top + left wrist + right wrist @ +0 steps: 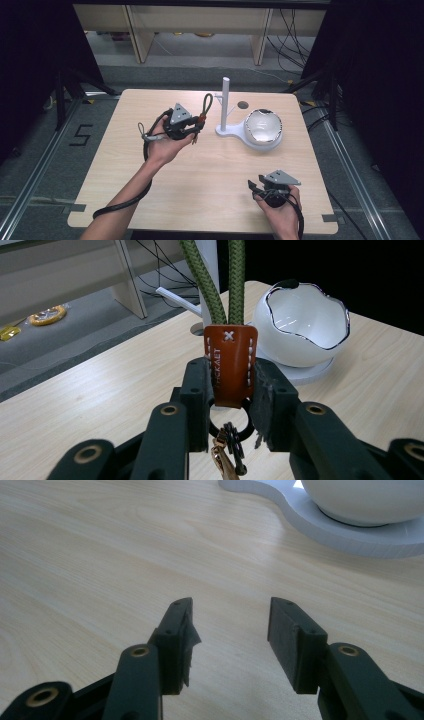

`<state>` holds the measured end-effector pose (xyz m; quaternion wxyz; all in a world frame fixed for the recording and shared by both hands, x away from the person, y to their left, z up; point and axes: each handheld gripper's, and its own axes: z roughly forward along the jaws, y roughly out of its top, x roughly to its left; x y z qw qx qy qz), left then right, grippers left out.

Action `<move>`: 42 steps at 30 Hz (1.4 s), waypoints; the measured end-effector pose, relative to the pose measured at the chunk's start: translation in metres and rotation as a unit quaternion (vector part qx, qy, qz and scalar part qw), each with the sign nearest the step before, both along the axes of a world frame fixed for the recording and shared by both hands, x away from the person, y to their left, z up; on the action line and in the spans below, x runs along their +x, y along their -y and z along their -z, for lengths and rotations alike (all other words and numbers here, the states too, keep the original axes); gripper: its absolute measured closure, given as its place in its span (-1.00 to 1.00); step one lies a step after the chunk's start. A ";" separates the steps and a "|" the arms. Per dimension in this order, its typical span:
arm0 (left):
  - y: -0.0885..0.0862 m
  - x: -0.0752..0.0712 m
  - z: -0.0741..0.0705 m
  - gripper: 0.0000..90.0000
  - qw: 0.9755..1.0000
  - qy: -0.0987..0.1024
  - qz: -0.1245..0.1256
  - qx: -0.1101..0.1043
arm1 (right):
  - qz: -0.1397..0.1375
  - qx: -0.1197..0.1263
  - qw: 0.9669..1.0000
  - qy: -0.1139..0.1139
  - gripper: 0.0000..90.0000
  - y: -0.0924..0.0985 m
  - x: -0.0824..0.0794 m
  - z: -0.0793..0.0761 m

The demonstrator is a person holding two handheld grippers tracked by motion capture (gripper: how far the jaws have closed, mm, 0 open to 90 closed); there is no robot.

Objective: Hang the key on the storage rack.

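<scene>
A key strap, a green rope loop (pixel 215 285) with a brown leather tag (pixel 230 365), hangs in my left gripper (pixel 231 390), whose pads are shut on the tag. A black ring and a metal clasp (pixel 222 460) dangle below the jaws. In the high view my left gripper (pixel 195 127) is held above the table's middle left, with the rope loop (pixel 206 102) standing up beside the white post (pixel 225 97). At the front right, my right gripper (pixel 254 186) rests low, and its jaws (pixel 231 630) stand open over bare wood.
A white stand base (pixel 227 132) carries the post, a small side peg (pixel 175 295) and a white wavy-rimmed bowl (pixel 263 127). A round hole (pixel 243 105) lies in the tabletop behind it. Cables trail on the floor beyond the table.
</scene>
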<state>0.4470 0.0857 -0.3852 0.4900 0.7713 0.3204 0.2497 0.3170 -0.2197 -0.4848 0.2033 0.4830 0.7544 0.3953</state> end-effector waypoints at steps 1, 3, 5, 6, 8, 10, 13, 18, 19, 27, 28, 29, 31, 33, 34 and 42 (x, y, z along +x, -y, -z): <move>0.000 0.001 0.000 0.53 1.000 0.000 0.001 0.000 | 0.000 0.000 1.000 0.000 0.19 0.000 0.000 0.000; 0.001 0.001 0.001 0.54 1.000 -0.001 0.001 -0.002 | 0.000 -0.001 1.000 0.002 0.19 0.000 0.000 0.000; 0.001 0.003 0.001 0.53 1.000 -0.002 0.000 -0.002 | 0.004 0.002 1.000 0.002 0.19 0.000 0.000 0.000; 0.002 0.003 0.001 0.53 1.000 -0.002 -0.001 -0.002 | 0.004 0.002 1.000 0.002 0.19 0.000 0.000 0.000; 0.003 0.005 0.001 0.53 1.000 -0.003 -0.001 -0.001 | 0.012 0.004 1.000 -0.002 0.19 -0.001 -0.002 -0.001; 0.004 0.005 0.001 0.53 1.000 -0.003 -0.002 -0.001 | 0.013 0.001 1.000 0.001 0.19 0.000 -0.001 -0.001; 0.005 0.007 0.001 0.53 1.000 -0.004 -0.003 -0.003 | 0.019 0.011 1.000 -0.014 0.19 -0.002 -0.003 -0.002; 0.008 0.010 0.002 0.53 1.000 -0.005 -0.003 -0.001 | 0.002 -0.002 1.000 0.013 0.19 0.001 0.000 -0.001; 0.008 0.011 0.002 0.53 1.000 -0.006 -0.004 0.001 | 0.002 -0.002 1.000 0.013 0.19 0.001 0.000 -0.001; 0.010 0.016 0.006 0.53 1.000 -0.012 -0.007 -0.001 | 0.001 0.002 1.000 0.006 0.19 0.000 0.000 -0.001; 0.011 0.017 0.006 0.53 1.000 -0.013 -0.007 0.000 | 0.005 -0.011 1.000 0.008 0.19 0.001 -0.001 -0.002; 0.011 0.017 0.006 0.53 1.000 -0.013 -0.007 0.000 | 0.005 -0.011 1.000 0.008 0.19 0.001 -0.001 -0.002; 0.012 0.018 0.007 0.53 1.000 -0.015 -0.008 -0.002 | 0.001 -0.007 1.000 0.010 0.19 0.000 0.000 -0.001; 0.012 0.019 0.007 0.53 1.000 -0.014 -0.008 0.001 | 0.009 0.000 1.000 -0.008 0.19 -0.001 -0.003 -0.002; 0.012 0.019 0.007 0.53 1.000 -0.015 -0.009 0.002 | 0.009 0.000 1.000 -0.008 0.19 -0.001 -0.003 -0.002; 0.015 0.024 0.010 0.53 1.000 -0.020 -0.010 0.001 | 0.002 -0.011 1.000 0.007 0.19 0.001 -0.001 -0.002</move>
